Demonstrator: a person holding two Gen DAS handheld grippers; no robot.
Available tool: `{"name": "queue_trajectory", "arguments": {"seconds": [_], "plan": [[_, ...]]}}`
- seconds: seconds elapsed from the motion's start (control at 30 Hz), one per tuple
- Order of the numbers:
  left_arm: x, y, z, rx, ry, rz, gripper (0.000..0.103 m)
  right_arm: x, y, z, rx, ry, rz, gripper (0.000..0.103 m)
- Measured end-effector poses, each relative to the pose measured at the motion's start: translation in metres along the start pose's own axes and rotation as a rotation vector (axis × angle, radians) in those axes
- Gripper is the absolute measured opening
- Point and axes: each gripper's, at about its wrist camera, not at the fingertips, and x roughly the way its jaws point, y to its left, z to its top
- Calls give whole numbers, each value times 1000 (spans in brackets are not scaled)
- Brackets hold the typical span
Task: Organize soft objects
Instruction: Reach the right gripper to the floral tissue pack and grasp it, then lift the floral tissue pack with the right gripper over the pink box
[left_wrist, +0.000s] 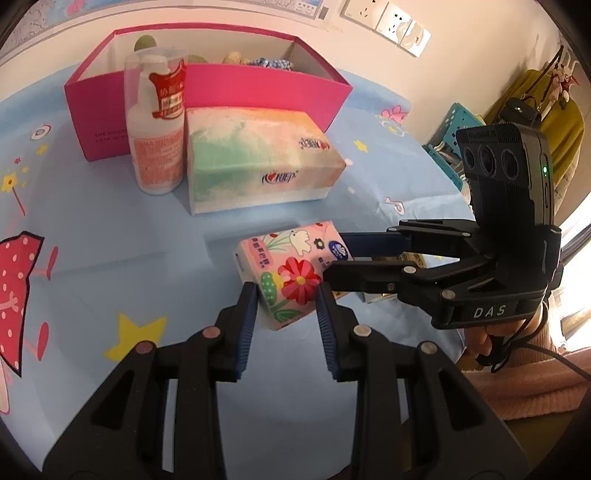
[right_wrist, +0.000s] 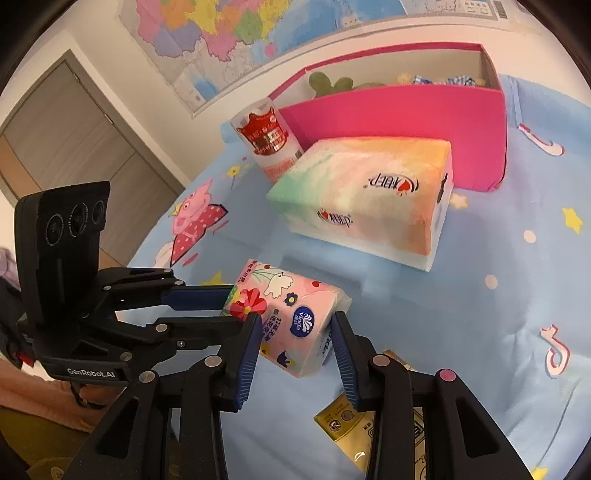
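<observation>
Both your tongs meet on the floral tissue pack (left_wrist: 291, 275), which lies on the blue tablecloth (left_wrist: 110, 229) in the middle of the table, well short of the pink box (left_wrist: 207, 96) at the far edge. Your left tongs (left_wrist: 286, 295) are clamped on the pack's near corner, pads pressed on both sides. Your right tongs (right_wrist: 295, 325) straddle the other end; the left pad touches, but whether the other presses I cannot tell. The pack's long axis runs roughly between your two hands, so neither is nearer. The box lies straight beyond, behind the large tissue box (left_wrist: 258, 155).
</observation>
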Motion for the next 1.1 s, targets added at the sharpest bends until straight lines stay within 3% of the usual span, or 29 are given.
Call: {"name": "queue_trajectory", "arguments": {"seconds": [0.67, 1.1], "plan": [[-9, 0, 8, 4, -37, 11, 34, -10, 4, 10, -6, -52, -4, 39], [-28, -11, 33, 56, -91, 9, 34, -37, 8, 23, -31, -133, -30, 39]]}}
